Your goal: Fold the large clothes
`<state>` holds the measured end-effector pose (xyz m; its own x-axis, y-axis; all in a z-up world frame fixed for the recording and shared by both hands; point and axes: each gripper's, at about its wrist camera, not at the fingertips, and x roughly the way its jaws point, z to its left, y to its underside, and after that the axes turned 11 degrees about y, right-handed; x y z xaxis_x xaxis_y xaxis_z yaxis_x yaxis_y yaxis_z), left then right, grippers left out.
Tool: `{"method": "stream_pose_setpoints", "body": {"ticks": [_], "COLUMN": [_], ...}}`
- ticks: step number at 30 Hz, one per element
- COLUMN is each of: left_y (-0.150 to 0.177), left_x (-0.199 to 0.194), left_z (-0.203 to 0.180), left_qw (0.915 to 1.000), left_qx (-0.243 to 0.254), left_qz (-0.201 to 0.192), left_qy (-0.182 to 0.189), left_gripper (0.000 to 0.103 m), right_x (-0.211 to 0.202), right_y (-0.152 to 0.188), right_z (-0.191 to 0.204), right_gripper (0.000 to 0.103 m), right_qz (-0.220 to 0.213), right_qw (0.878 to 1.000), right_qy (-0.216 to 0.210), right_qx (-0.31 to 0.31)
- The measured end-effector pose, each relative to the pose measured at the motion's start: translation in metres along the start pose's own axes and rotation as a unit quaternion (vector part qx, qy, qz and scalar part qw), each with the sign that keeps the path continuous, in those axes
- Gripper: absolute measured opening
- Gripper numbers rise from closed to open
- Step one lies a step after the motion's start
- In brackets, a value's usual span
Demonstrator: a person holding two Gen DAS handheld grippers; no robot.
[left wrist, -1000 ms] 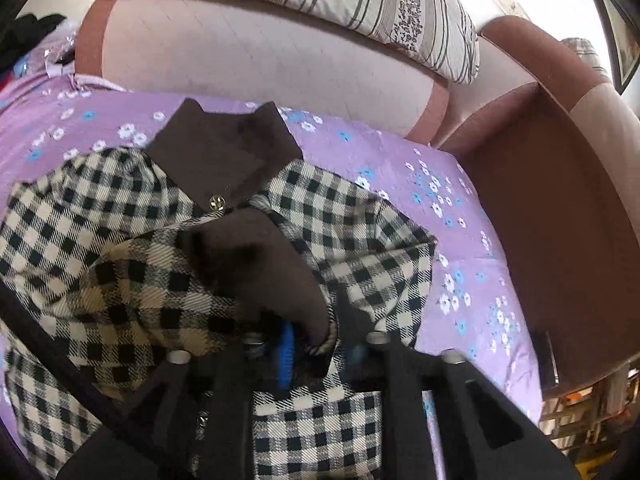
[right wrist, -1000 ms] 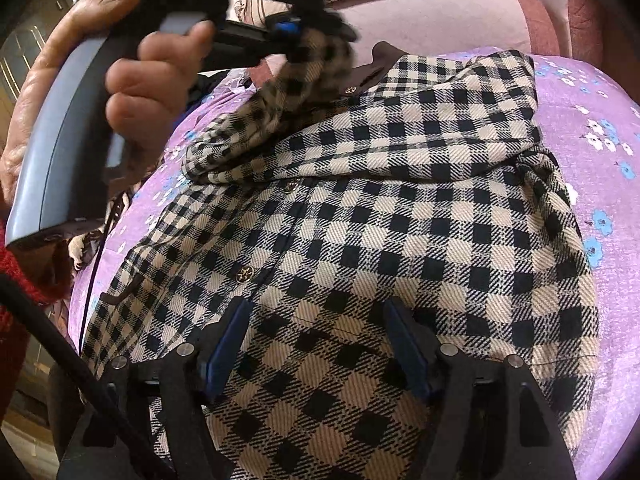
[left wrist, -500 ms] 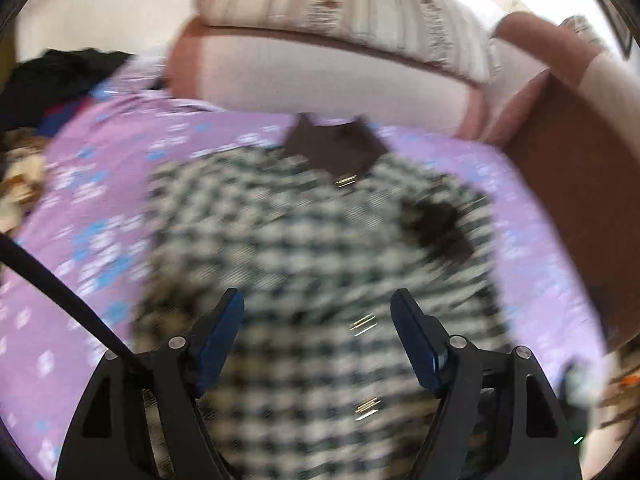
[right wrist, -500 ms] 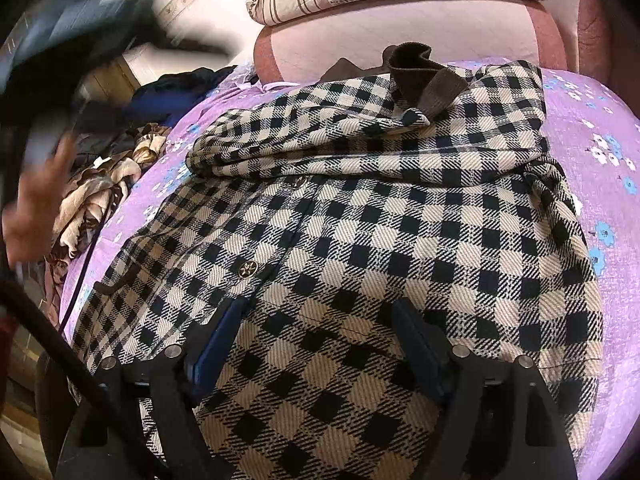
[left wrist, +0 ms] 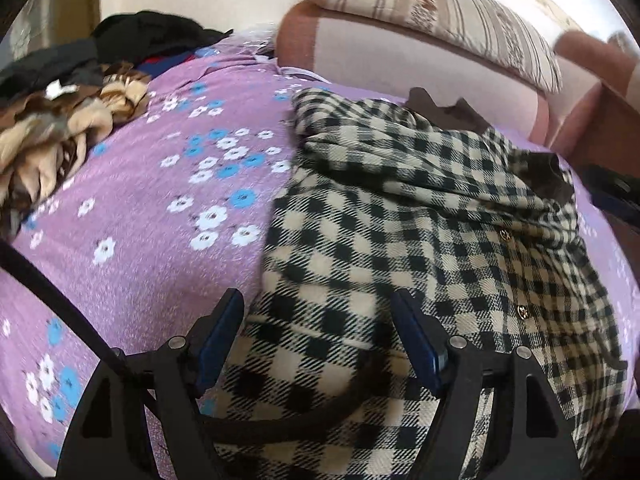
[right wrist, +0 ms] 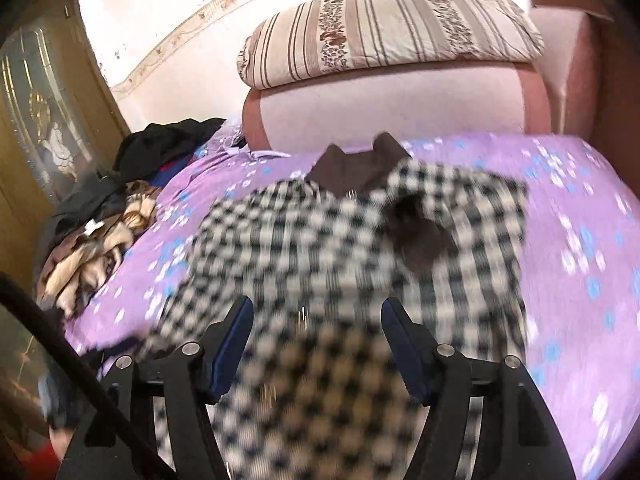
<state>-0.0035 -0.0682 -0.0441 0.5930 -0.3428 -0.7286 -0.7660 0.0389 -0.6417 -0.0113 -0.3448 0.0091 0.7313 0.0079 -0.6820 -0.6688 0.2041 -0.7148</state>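
The black-and-cream checked wool coat (left wrist: 420,240) with a dark brown collar (right wrist: 360,168) and small gold buttons lies spread on the purple bedspread (left wrist: 152,208) printed with white and blue flowers, its collar toward the pink padded headboard (right wrist: 392,112) that carries a striped cream pillow (right wrist: 392,28), and one sleeve is folded across its chest. The left gripper (left wrist: 318,334) hangs over the coat's near left edge with its blue-padded jaws spread wide and nothing pinched between them. The right gripper (right wrist: 316,340) hovers above the coat's lower middle in a motion-blurred view, jaws apart and closing with no cloth gripped, while a heap of dark and tan clothes (right wrist: 100,220) sits at the bed's left side.
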Motion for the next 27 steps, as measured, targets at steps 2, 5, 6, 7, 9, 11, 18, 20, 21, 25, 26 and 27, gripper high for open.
{"method": "stream_pose_setpoints", "body": {"ticks": [2, 5, 6, 7, 9, 11, 18, 20, 21, 25, 26, 27], "left_y": [0.001, -0.006, -0.01, -0.017, -0.031, -0.048, -0.11, -0.12, -0.123, -0.116, -0.114, -0.112], "left_x": [-0.001, -0.01, -0.015, -0.021, -0.026, -0.023, 0.037, 0.063, 0.079, 0.115, 0.112, 0.111], "left_z": [0.004, 0.003, 0.002, 0.002, 0.003, 0.003, -0.026, -0.034, -0.034, -0.027, -0.029, -0.031], "left_qw": [1.0, 0.9999, 0.9997, 0.9995, 0.999, 0.9987, 0.9997, 0.9995, 0.9989, 0.9953, 0.9955, 0.9947], "left_qx": [-0.006, -0.006, -0.008, -0.009, -0.014, -0.018, 0.021, 0.027, 0.027, 0.014, 0.022, 0.031], "left_qz": [0.001, -0.001, -0.01, -0.019, -0.027, -0.028, -0.006, 0.018, 0.036, 0.089, 0.083, 0.087], "left_qy": [0.004, 0.013, 0.019, 0.025, 0.032, 0.037, 0.008, 0.003, -0.009, -0.035, -0.04, -0.045], "left_gripper": [0.075, 0.075, 0.075, 0.075, 0.075, 0.076, 0.076, 0.074, 0.062, 0.029, 0.029, 0.029], "right_x": [0.028, 0.074, 0.09, 0.102, 0.115, 0.121, 0.11, 0.111, 0.112, 0.114, 0.114, 0.114], "right_y": [-0.019, -0.031, -0.033, -0.033, -0.032, -0.024, -0.007, -0.006, -0.006, -0.005, -0.004, -0.004], "right_z": [0.009, 0.012, 0.008, -0.001, -0.025, -0.061, -0.107, -0.104, -0.104, -0.107, -0.108, -0.108], "right_gripper": [0.067, 0.062, 0.062, 0.062, 0.051, 0.05, 0.042, 0.043, 0.043, 0.044, 0.044, 0.045], "right_qz": [0.012, 0.044, 0.06, 0.071, 0.086, 0.103, 0.091, 0.089, 0.088, 0.083, 0.082, 0.082], "right_qw": [1.0, 0.998, 0.997, 0.996, 0.992, 0.981, 0.98, 0.981, 0.981, 0.983, 0.984, 0.984], "right_qy": [0.018, 0.036, 0.043, 0.059, 0.094, 0.145, 0.145, 0.146, 0.145, 0.134, 0.129, 0.127], "right_qx": [-0.011, -0.018, -0.014, -0.006, 0.023, 0.074, 0.1, 0.096, 0.094, 0.093, 0.094, 0.094]}}
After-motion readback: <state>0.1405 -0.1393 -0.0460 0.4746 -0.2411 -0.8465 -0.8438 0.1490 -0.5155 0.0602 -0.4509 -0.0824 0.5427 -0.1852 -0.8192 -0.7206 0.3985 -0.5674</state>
